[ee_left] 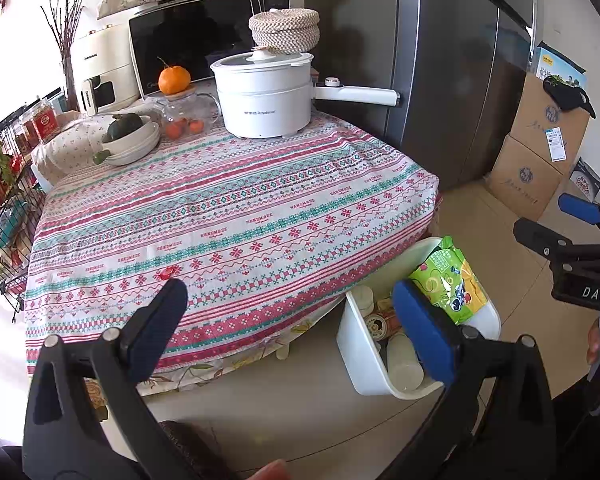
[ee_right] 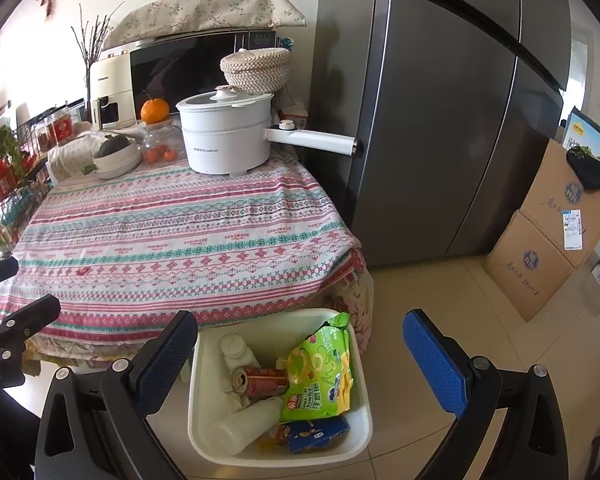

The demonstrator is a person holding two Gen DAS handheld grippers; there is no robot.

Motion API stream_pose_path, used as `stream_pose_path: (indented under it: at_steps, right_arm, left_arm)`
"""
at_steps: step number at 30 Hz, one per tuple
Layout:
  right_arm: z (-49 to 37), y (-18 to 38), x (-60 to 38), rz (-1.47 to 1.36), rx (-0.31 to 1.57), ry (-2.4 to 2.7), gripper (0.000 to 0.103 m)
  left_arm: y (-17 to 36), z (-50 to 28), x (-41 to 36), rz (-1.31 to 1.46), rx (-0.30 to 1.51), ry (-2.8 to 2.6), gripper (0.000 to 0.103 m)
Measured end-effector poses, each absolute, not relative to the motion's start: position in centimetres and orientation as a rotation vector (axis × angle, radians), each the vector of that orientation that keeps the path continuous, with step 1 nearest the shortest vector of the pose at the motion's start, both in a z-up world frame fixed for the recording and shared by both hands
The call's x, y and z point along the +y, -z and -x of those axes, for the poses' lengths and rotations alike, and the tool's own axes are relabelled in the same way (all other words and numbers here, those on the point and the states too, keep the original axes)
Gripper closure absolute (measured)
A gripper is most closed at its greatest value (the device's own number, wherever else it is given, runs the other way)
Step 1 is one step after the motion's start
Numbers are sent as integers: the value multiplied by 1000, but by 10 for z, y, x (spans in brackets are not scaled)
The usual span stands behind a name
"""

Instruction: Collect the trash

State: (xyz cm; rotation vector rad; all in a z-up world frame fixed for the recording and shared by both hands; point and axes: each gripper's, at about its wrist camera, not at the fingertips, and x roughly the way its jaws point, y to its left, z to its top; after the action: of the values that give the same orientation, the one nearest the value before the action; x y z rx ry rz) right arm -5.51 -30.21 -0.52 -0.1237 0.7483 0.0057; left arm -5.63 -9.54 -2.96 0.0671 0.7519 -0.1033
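A: Where does the trash stand?

B: It all seems to be in the white bin on the floor, just beside the table's corner. I see a green snack bag leaning on the far wall, a red can lying on its side, two pale plastic bottles, and a blue packet at the near end.

A: And the claws?

B: The right gripper hangs above the bin, jaws spread wide, holding nothing. The left gripper is wide open and empty too, poised over the table edge near the bin.

A: Anything left on the tablecloth?

B: No loose litter that I can see. The white pot, the bowls and the orange at the back look like household things, not rubbish.

A: So what would doing this step well take?

B: I judge it a final check. Keep both claws open and clear of the bin rim, sweep the view across the cloth and floor, and leave the kitchenware alone. If the snack bag looks ready to tip out, press it down gently rather than pinching it.
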Motion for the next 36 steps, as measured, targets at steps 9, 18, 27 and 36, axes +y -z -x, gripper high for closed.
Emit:
stream_pose_path:
  at_steps: [9,18,27,36]
  right_arm:
    - [55,5,-301,124,748,-5,0]
    - [52,6,-304,127,760,-4,0]
    - [51,5,-306,126,754,-2,0]
    - [51,4,-307,125,748,0,0]
  left_arm:
    - [28,57,-95,-66,750,105,1]
    - [27,56,-95,-64,746,94,1]
    - [28,57,-94,-64,749,93,1]
    - [29,57,-94,-63,748,89,1]
